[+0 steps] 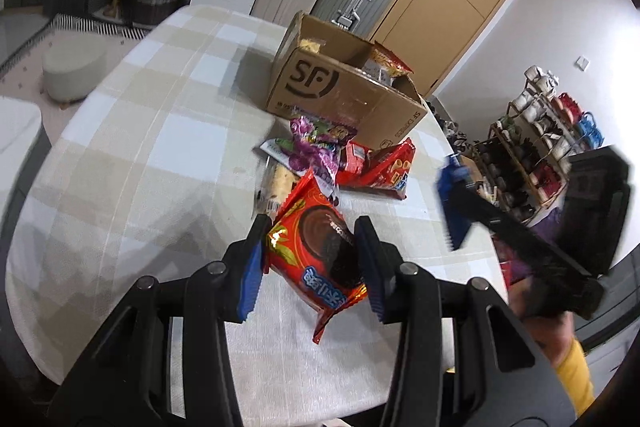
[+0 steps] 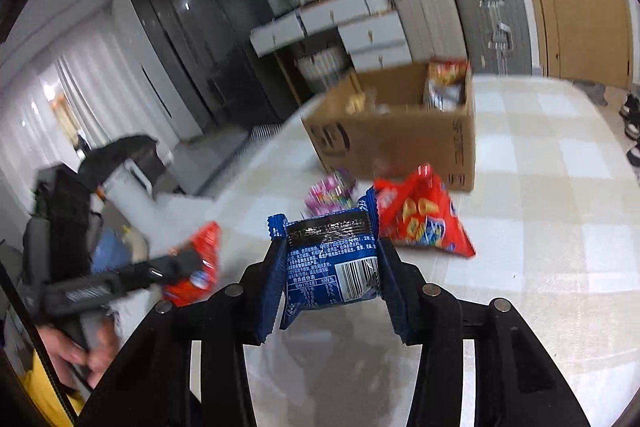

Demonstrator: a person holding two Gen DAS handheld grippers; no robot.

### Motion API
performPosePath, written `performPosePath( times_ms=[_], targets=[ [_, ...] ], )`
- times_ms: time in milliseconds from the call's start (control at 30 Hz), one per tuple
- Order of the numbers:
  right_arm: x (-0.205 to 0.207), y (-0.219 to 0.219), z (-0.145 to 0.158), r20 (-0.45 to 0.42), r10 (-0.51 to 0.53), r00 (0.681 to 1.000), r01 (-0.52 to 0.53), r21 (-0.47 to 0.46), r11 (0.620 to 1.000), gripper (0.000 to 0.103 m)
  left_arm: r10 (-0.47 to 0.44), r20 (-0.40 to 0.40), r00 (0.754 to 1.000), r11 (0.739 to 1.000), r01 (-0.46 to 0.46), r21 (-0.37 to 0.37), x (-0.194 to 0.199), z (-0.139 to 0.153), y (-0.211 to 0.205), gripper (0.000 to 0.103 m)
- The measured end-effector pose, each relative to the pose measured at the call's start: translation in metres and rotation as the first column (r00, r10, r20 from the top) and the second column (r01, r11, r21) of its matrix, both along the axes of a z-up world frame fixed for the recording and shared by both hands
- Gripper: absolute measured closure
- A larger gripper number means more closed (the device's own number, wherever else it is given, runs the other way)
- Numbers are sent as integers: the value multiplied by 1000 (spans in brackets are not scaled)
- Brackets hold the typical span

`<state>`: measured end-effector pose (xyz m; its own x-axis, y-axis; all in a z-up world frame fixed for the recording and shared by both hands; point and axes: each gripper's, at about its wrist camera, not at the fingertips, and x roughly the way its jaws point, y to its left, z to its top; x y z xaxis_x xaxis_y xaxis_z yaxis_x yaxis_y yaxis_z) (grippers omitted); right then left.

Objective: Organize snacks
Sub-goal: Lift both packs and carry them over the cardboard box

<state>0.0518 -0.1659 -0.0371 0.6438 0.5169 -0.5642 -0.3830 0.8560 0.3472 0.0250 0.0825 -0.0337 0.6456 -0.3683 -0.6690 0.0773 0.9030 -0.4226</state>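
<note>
Red chocolate-pie packet (image 1: 316,247): sealed, glossy, dark round pie printed on its face, tilted, held off the surface nearest the camera, well in front of the SF cardboard box (image 1: 344,95).

Blue snack packet (image 2: 334,261): sealed, back side showing with barcode and white print, crimped end toward the box.

Box open, one red-and-yellow packet (image 1: 390,61) upright inside.

Just in front of the box, in a loose heap: purple candy bag (image 1: 316,143), red chip bag (image 2: 424,223).
</note>
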Motion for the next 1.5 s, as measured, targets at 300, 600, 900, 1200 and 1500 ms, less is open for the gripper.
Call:
performPosePath(
  times_ms=[300,600,900,1200,1500],
  targets=[
    [-49,-22,24,69,-42,997,39,37,999,58,-28,61,998,990,19,141,-7,5,-32,63],
    [-71,-51,17,20,-124,992,121,96,988,58,-49,94,994,972,26,235,-11,5,-53,63],
    [-71,-42,22,44,-124,991,120,91,989,58,-34,125,992,970,2,244,-15,18,-48,63],
    [-57,-24,91,159,-71,985,54,110,992,58,1,188,982,968,-48,245,-1,84,-19,63],
    [-1,-9,172,230,-47,972,29,80,996,58,-22,228,973,962,-41,269,63,159,-14,63]
  ],
)
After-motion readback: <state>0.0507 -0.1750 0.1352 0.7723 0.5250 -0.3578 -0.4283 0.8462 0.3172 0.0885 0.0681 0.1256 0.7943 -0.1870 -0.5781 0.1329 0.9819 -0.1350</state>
